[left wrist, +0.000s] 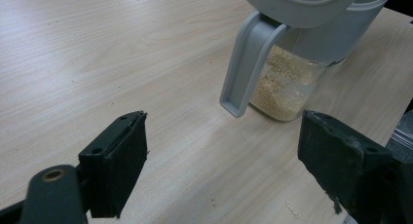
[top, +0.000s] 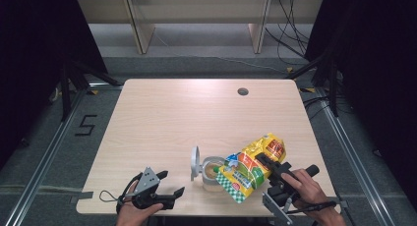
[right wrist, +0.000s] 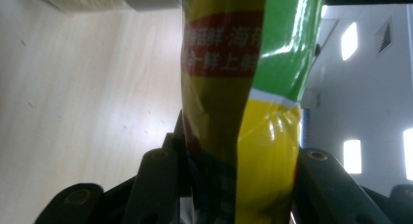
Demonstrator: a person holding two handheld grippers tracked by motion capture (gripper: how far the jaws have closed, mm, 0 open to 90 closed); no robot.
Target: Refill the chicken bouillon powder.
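A clear jar (top: 212,176) with pale granules (left wrist: 285,85) in it stands near the table's front edge. Its grey flip lid (top: 195,163) is swung open to the left. A yellow and green snack bag (top: 251,168) lies tilted beside the jar on the right, and its lower checkered end overlaps the jar's rim. My right gripper (top: 265,166) is shut on the bag's upper part, and the foil (right wrist: 234,102) is pinched between both jaws. My left gripper (top: 172,183) rests open at the front left. The jar stands just beyond its jaws (left wrist: 219,156), apart from them.
The wooden table (top: 196,113) has a round cable hole (top: 243,92) at the back right. A few crumbs (left wrist: 212,201) lie on the wood near my left gripper. Metal floor rails run along both sides of the table, and shelf legs stand behind it.
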